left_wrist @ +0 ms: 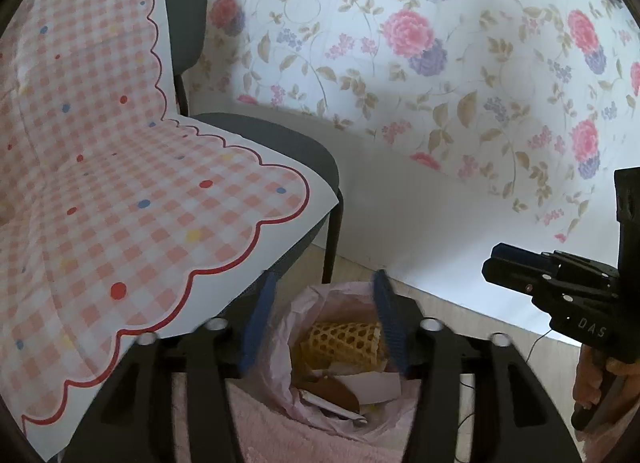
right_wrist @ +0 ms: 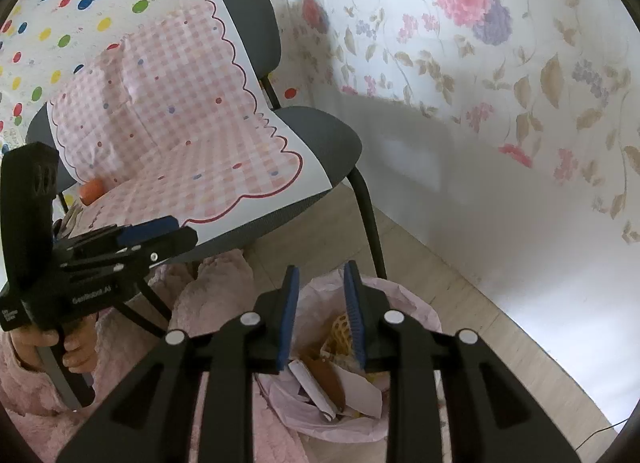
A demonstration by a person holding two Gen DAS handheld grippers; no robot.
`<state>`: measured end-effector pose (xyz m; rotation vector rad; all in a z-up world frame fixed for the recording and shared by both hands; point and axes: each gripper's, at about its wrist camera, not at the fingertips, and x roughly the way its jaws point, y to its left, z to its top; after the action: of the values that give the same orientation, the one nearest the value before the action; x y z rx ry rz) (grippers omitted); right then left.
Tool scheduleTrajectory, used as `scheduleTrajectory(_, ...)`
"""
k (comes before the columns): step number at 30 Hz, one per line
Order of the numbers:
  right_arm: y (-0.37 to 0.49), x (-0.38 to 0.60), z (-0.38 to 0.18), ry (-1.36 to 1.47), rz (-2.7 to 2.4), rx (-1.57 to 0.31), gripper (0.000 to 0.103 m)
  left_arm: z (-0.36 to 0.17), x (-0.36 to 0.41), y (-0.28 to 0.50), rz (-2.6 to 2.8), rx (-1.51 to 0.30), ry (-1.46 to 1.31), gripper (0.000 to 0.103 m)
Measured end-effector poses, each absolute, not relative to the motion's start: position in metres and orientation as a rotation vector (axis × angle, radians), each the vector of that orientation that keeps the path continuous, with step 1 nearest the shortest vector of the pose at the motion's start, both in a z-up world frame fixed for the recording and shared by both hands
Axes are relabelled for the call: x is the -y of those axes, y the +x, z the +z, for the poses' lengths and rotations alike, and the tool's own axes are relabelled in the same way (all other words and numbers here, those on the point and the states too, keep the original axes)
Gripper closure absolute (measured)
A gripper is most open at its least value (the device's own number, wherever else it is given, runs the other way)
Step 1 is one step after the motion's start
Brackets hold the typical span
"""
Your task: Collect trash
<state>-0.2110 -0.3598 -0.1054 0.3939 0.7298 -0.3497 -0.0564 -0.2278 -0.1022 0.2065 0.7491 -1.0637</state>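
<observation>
A pink trash bag (left_wrist: 288, 347) stands open on the floor in front of a chair. In it lie a yellow foam net (left_wrist: 344, 341), white paper scraps (left_wrist: 372, 385) and a brown piece (left_wrist: 328, 391). My left gripper (left_wrist: 324, 323) hangs open and empty above the bag's mouth. In the right wrist view my right gripper (right_wrist: 322, 315) is open and empty, also above the bag (right_wrist: 404, 303), with the net (right_wrist: 340, 333) and paper (right_wrist: 360, 391) below it. The right gripper also shows in the left wrist view (left_wrist: 504, 263), and the left one in the right wrist view (right_wrist: 168, 231).
A grey chair (right_wrist: 328, 135) draped with a pink checked cloth (right_wrist: 180, 135) stands to the left of the bag. An orange object (right_wrist: 92, 189) lies at the cloth's left edge. Floral sheets (left_wrist: 440, 43) cover the wall behind. A thin cable (left_wrist: 536, 343) runs on the floor.
</observation>
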Motion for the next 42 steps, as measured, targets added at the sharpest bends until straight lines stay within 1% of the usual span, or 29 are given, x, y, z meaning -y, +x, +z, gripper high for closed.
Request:
scheduleTrajectory(1,-0.211,0.359,-0.105,0.393,-0.351,-0.728,0.075,-0.102,0.226,-0.057,-1.061,-0.743,0.206,0.044)
scheduleTrajectory(2,-0.212,0.358,-0.104,0.392,-0.353,-0.725,0.071,-0.101,0.225,-0.058,-1.058,-0.740,0.208,0.044)
scheduleTrajectory(3,-0.212,0.357,-0.104,0.392,-0.354,-0.724,0.070,-0.100,0.224,-0.059,-1.050,-0.738,0.212,0.043)
scheduleTrajectory(4,-0.212,0.356,-0.104,0.392,-0.355,-0.724,0.069,-0.099,0.223,-0.060,-1.041,-0.738,0.216,0.041)
scheduleTrajectory(5,-0.212,0.356,-0.104,0.391,-0.354,-0.724,0.067,-0.099,0.222,-0.060,-1.030,-0.739,0.220,0.032)
scheduleTrajectory(6,-0.212,0.356,-0.103,0.390,-0.354,-0.724,0.064,-0.097,0.220,-0.061,-1.014,-0.736,0.223,0.028)
scheduleTrajectory(8,-0.213,0.355,-0.102,0.384,-0.362,-0.721,0.059,-0.094,0.217,-0.063,-1.003,-0.724,0.221,0.026)
scheduleTrajectory(9,-0.214,0.356,-0.102,0.384,-0.361,-0.717,0.056,-0.092,0.215,-0.064,-0.994,-0.718,0.222,0.021)
scheduleTrajectory(12,-0.217,0.357,-0.098,0.380,-0.372,-0.699,0.051,-0.087,0.210,-0.065,-0.960,-0.685,0.220,0.016)
scheduleTrajectory(20,-0.224,0.354,-0.092,0.341,-0.384,-0.631,0.049,-0.085,0.207,-0.065,-0.917,-0.673,0.209,0.016)
scheduleTrajectory(23,-0.228,0.355,-0.093,0.304,-0.395,-0.594,0.045,-0.086,0.207,-0.067,-0.907,-0.675,0.210,0.016)
scheduleTrajectory(25,-0.235,0.358,-0.097,0.288,-0.399,-0.565,0.044,-0.087,0.208,-0.068,-0.895,-0.673,0.213,0.016)
scheduleTrajectory(38,-0.266,0.373,-0.114,0.229,-0.437,-0.566,0.044,-0.088,0.222,-0.081,-0.865,-0.683,0.239,0.016)
scheduleTrajectory(42,-0.286,0.382,-0.126,0.219,-0.466,-0.557,0.044,-0.089,0.227,-0.089,-0.860,-0.676,0.251,0.016)
